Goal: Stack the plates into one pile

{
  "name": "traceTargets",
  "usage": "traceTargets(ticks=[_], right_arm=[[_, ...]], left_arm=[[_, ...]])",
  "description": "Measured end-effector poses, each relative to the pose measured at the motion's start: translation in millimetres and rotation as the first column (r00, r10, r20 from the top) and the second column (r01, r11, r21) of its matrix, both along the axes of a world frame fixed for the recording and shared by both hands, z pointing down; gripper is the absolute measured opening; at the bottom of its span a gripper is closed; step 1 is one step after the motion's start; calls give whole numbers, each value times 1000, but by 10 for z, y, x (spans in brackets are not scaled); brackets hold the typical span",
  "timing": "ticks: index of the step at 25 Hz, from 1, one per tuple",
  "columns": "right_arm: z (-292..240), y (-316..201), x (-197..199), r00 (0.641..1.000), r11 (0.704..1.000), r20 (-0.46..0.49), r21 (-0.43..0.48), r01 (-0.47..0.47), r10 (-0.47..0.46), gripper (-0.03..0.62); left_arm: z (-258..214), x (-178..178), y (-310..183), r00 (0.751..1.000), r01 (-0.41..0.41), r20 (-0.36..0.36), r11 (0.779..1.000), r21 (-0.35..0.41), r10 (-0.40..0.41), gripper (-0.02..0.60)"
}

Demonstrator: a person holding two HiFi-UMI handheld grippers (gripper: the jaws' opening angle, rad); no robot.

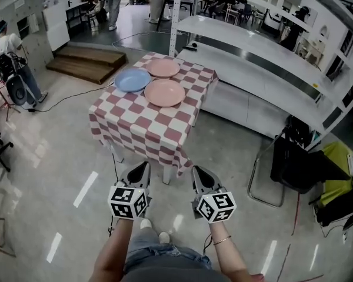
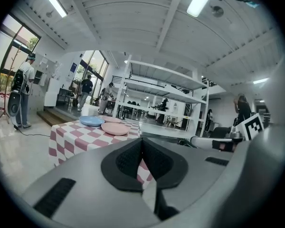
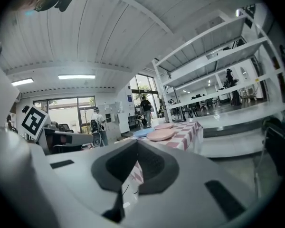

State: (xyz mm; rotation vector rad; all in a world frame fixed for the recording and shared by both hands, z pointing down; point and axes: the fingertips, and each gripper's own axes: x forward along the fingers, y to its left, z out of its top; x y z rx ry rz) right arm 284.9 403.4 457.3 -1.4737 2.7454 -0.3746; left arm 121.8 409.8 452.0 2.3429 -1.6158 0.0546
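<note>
Standing well back from the bench (image 1: pixel 119 138) right now, so nothing's been touched yet. All three plates sit apart on the far half of the checkered cloth (image 1: pixel 142 127): the blue plate (image 1: pixel 132 80) on the left, the far pink plate (image 1: pixel 163 67) behind it and the near pink plate (image 1: pixel 164 93) in front.

Both the left gripper (image 1: pixel 142 169) and the right gripper (image 1: pixel 199 173) have their jaws clenched tight on nothing, pointing roughly level at the bench from a distance.

What I'd worry about:

- The plates are shallow and lie flat on fabric, so getting a jaw under a rim probably means pinching cloth too. Lift that and the whole cloth tugs, sliding the other plates.
- The rims look very close together, maybe touching. Can't really tell from this far. If they overlap, lifting one could tip its neighbour.
- They're near the far edges, so a push instead of a grab could shove one off.
- The cloth hangs loose at the front, easy to snag while leaning in.
- A cable (image 1: pixel 76 96) trails on the floor left of the bench.
</note>
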Motion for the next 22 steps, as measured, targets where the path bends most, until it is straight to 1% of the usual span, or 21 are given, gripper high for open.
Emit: traceTargets(ticks=[6,14,22], right_arm=[[-10,-85,122,1000,1000,2,-6,-11,11,11],[-15,-309,208,1000,1000,-19,-5,-16,16,10],[-14,-694,121,1000,1000,-11,-5,-26,26,10]], left_arm=[[-3,28,-48,1000,17,-1,1000,-3,-17,15],[46,-31,-278,999,39,16,999,-18,-38,15],[87,-184,-645,999,35,34,999,-28,-34,15]])
